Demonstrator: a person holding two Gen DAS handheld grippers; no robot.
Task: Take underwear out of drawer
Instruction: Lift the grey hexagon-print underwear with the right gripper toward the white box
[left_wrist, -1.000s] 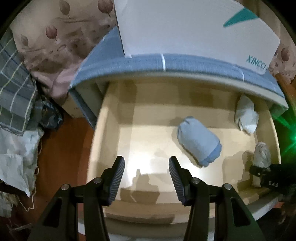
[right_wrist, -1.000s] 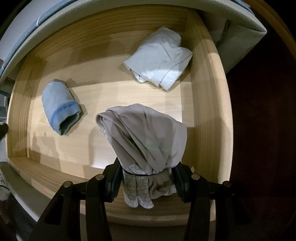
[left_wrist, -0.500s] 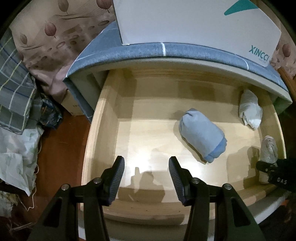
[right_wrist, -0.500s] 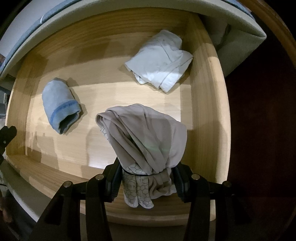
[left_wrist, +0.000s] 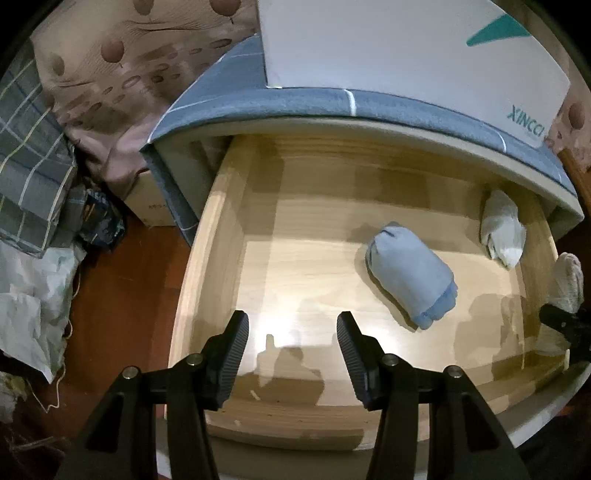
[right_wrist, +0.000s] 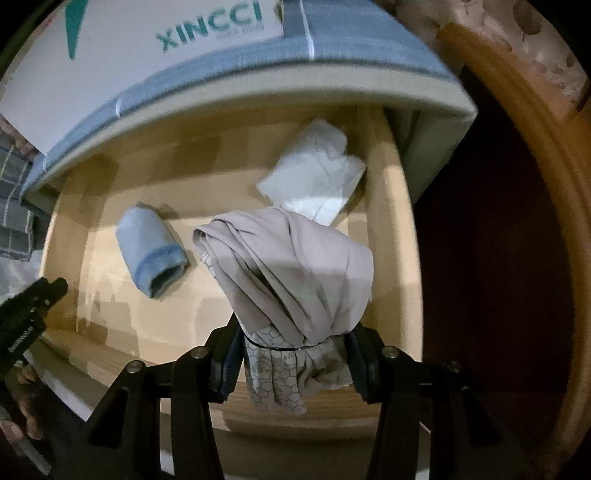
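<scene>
Three pieces: three pieces of underwear show, one held by the right claw (right_wrist: 293, 347) and two lying on the floor of the wooden drawer (right_wrist: 391, 229).
Held piece: taupe-grey underwear (right_wrist: 295, 273) is pinched between the right claw's pads at a bunched part with a honeycomb print; the rest drapes forward past the fingertips, over the drawer's front right part.
Handling: it looks light, limp and somewhat smooth, so it should sag and swing rather than keep a shape. Not fragile. A bite on a thick bunch of folds, as here, seems safer than a single thin edge, which could slide out.
Right claw: narrowed onto the cloth, gripping it.
Left claw (left_wrist: 291, 332): jaws stand wide with nothing between them, over the bare front left of the drawer.
Blue roll (left_wrist: 410, 277): a light blue rolled pair with a darker band at its open end lies ahead and to the right of the left claw, apart from it. Soft but firmer as a roll; taking it across the middle would likely keep it rolled.
White piece (right_wrist: 314, 181): folded, just beyond the held cloth, close against the drawer's right wall.
Drawer: pulled out from under a blue-covered mattress edge (left_wrist: 332, 103) that carries a white box (left_wrist: 406, 48).
</scene>
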